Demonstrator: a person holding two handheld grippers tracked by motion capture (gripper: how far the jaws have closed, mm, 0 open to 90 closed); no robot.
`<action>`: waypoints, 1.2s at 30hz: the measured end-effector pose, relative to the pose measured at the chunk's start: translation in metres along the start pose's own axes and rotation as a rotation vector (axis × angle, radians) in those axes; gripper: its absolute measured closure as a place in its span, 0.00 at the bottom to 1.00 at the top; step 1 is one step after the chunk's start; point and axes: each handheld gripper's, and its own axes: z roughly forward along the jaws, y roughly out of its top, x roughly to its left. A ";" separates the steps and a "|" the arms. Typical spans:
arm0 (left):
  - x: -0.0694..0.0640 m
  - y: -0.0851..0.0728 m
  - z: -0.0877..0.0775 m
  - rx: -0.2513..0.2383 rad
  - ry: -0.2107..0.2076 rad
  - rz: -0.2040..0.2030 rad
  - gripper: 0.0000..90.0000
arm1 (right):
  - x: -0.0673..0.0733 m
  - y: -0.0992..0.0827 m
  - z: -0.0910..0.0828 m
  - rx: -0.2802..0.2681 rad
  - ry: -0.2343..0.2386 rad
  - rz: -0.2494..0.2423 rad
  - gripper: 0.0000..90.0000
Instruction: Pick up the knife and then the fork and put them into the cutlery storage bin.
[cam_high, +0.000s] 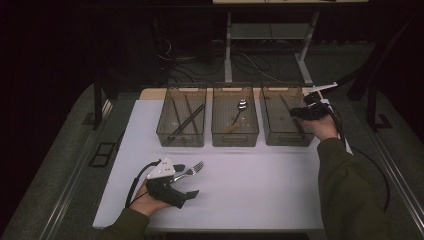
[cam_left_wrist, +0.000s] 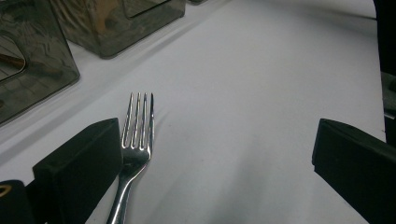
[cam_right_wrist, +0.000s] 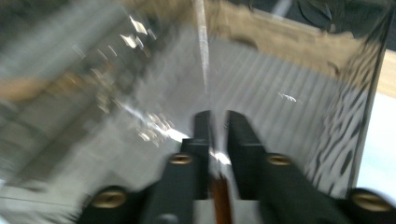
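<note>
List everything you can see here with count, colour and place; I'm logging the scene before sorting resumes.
table: one, white top, centre of the high view
bins: three, smoky clear, side by side along the far edge
dark sticks: several, in the left-hand bin
spoon: one, silver, middle bin
fork: one, silver, flat on the table beside the left tool's jaw
thin utensil: one, metal blade with a brownish handle, between the right tool's jaws over the right-hand bin; too blurred to identify
left tool: one, black, jaws wide apart, near edge
right tool: one, black, jaws nearly together
</note>
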 end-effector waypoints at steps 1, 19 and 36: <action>0.000 0.000 0.000 -0.001 0.000 0.000 0.01 | 0.001 -0.001 0.003 0.018 -0.008 -0.002 0.76; 0.003 0.001 -0.003 0.014 0.031 0.000 0.02 | 0.019 -0.016 -0.036 -0.127 0.131 0.044 0.31; 0.021 0.006 -0.016 0.075 0.112 -0.024 0.32 | 0.073 -0.080 -0.065 -0.171 0.166 -0.056 0.20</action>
